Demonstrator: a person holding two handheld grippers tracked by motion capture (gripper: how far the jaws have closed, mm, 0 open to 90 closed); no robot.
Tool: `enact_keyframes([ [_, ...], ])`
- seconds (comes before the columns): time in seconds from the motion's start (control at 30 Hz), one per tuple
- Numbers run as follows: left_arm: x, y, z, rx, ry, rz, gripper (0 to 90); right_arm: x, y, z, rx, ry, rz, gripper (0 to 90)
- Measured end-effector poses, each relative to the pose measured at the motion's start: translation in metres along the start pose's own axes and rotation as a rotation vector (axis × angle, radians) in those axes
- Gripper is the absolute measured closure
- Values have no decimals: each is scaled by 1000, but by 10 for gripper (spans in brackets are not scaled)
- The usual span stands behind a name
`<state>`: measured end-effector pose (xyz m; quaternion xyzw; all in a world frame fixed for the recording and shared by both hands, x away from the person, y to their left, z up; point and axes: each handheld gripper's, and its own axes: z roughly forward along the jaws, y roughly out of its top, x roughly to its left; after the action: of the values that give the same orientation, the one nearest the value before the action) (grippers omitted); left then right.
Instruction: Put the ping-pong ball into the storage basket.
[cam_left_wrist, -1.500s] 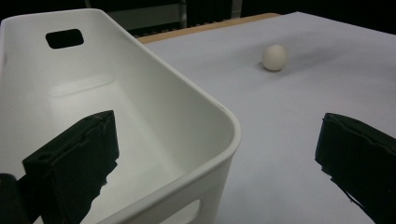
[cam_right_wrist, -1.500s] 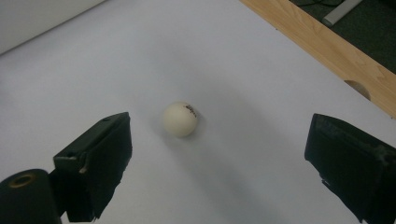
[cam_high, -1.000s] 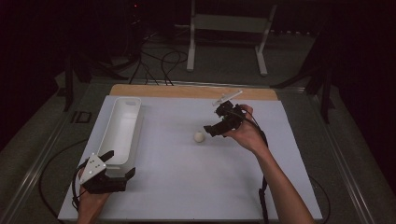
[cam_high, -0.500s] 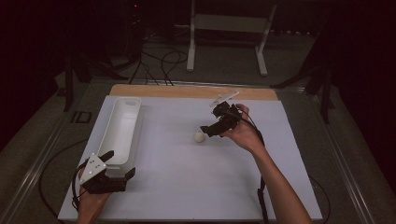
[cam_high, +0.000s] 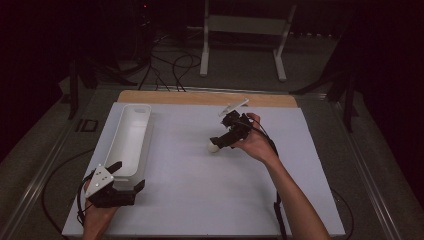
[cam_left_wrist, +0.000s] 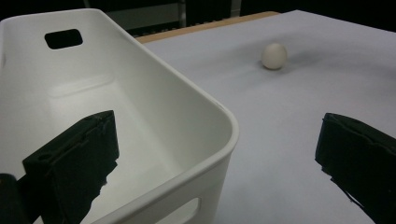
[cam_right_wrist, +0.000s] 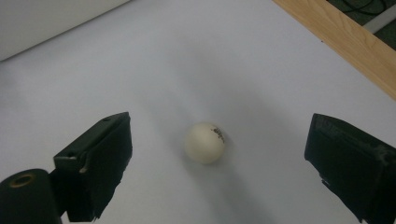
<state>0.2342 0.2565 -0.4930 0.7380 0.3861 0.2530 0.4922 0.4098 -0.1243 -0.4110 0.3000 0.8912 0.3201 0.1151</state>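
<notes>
Right gripper (cam_high: 216, 143) is dropping lower and closing in on the ball (cam_high: 213, 146) compared with a second ago; ball itself is staying put on the white table mat (cam_high: 200, 200), mid-table, well apart from the white bin (cam_high: 127, 140) on the left. In the right gripper view the ball (cam_right_wrist: 204, 142) is sitting straight ahead between the two wide-open black jaws, not touching either, a little nearer the left jaw. Nothing is being held. Ball is round, so no long axis and no pointing direction; a small dark print mark is facing up and to the right in that view. Whether the jaws are already down at ball height is hard to tell from above. Right hand (cam_high: 255, 145) is clearly the nearer one; coming move probably just needs the jaws easing forward and down, then squeezing. Left gripper (cam_high: 127, 182) is staying parked at the near end of the bin, jaws wide open, one inside the bin (cam_left_wrist: 140, 116), one outside, gripping nothing; the ball (cam_left_wrist: 274, 56) is showing far off beyond.
</notes>
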Motion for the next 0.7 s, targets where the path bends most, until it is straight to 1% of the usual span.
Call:
enact_keyframes([
  [0.1, 0, 0, 0, 0, 0, 0, 1, -1, 0, 2, 0, 1, -1, 70],
  [0.17, 0, 0, 0, 0, 0, 1, 1, -2, 0, 4, 13, -6, 10, 70],
  [0.53, 0, 0, 0, 0, 0, 2, 1, -5, -1, 14, 44, -1, 13, 70],
  [0.57, 0, 0, 0, 0, 0, 2, 1, -5, 0, 15, 47, -1, 21, 70],
  [0.7, 0, 0, 0, 1, 1, 2, 1, -7, 0, 18, 57, 2, 21, 70],
])
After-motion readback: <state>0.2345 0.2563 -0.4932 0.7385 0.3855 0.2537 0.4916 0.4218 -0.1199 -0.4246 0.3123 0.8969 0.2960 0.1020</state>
